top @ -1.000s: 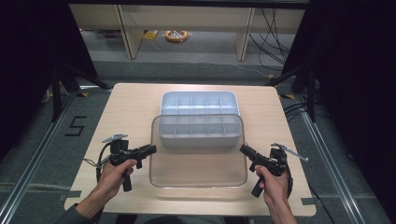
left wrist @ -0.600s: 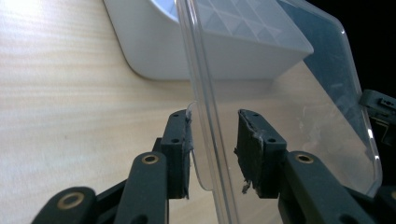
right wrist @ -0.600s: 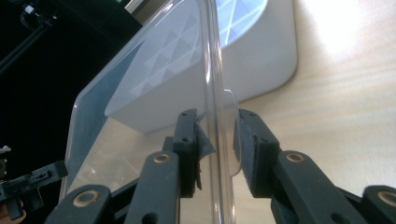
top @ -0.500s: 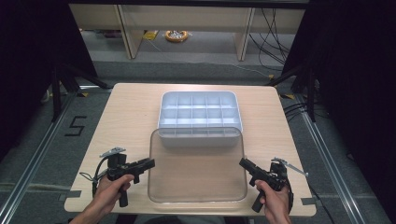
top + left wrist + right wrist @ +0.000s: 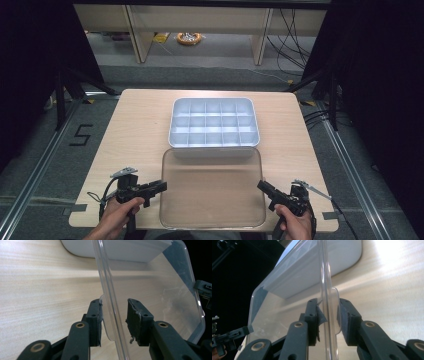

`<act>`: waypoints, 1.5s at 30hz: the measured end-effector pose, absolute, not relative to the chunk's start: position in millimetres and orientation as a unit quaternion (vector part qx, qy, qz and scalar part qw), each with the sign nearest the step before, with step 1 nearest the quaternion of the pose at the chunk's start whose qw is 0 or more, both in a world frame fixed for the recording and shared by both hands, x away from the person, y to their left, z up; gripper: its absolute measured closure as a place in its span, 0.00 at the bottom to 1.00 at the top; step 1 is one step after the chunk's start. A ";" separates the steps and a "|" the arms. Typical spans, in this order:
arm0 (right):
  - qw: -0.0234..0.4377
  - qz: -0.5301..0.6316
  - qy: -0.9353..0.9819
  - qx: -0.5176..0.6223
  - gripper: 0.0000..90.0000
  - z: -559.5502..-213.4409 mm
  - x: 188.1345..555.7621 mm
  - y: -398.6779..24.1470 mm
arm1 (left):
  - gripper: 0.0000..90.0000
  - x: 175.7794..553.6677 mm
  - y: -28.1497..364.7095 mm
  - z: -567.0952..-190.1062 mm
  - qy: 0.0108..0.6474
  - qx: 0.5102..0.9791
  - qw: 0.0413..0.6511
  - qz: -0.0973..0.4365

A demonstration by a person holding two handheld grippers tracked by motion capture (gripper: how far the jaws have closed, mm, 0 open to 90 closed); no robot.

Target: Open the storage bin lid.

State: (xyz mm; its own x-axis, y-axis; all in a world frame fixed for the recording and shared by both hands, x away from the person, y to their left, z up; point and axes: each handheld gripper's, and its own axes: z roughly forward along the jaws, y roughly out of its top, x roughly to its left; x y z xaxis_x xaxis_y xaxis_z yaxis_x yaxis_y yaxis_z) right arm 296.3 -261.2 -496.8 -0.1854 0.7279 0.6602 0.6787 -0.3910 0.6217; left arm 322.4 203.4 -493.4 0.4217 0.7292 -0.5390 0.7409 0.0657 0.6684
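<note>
Clear plastic lid (image 5: 212, 187), rectangular with rounded corners, transparent enough that the wood grain read through it; it sat over the near half of the light wooden table (image 5: 135, 130), its far edge just beside or touching the near wall of the pale grey compartment tray (image 5: 214, 125), which stood at the table's middle with its cells open. Left gripper (image 5: 159, 187) met the lid's left edge, right gripper (image 5: 263, 186) its right edge. High view gave the layout but not the grip itself. Left gripper view showed the lid's raised rim and a small side tab (image 5: 106, 322) running between the two black jaws, closed about as far as they went, clamping the rim. Right gripper view showed the same on the other side: rim and rounded tab (image 5: 335, 312) pinched between the pads, the tray (image 5: 317, 267) seen through the plastic, and the other gripper far off at lower left. Both hands entered from the bottom edge, left hand (image 5: 120, 212) and right hand (image 5: 295, 225) wrapped round the handles, grippers angled inward toward each other.
</note>
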 end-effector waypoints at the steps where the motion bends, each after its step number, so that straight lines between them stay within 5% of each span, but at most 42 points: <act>1: 0.006 0.542 0.544 0.641 0.79 -496.6 294.4 -260.4 | 0.71 321.9 201.1 -496.1 0.543 0.678 0.496 -0.005; 29: -0.012 0.498 0.557 0.665 0.75 -513.7 300.3 -259.6 | 0.65 328.8 192.7 -514.9 0.542 0.708 0.453 -0.021; 36: -0.006 0.477 0.576 0.664 0.72 -515.4 303.3 -256.2 | 0.59 330.6 191.4 -517.4 0.534 0.723 0.438 -0.014; 39: -0.020 0.472 0.558 0.682 0.62 -514.8 304.2 -253.8 | 0.53 331.6 190.1 -516.5 0.531 0.725 0.438 -0.003; 45: 0.022 0.491 0.567 0.662 0.62 -510.0 306.2 -260.1 | 0.46 334.6 201.0 -508.4 0.537 0.715 0.447 0.023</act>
State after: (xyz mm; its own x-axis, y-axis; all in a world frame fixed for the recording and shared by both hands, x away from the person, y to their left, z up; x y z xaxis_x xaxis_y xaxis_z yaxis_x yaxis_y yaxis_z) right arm 306.2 -260.1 -510.0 -0.1233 0.7713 0.6244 0.7282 -0.3572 0.5850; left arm 334.6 201.0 -508.4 0.4220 0.7885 -0.4474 0.7471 -0.0229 0.6643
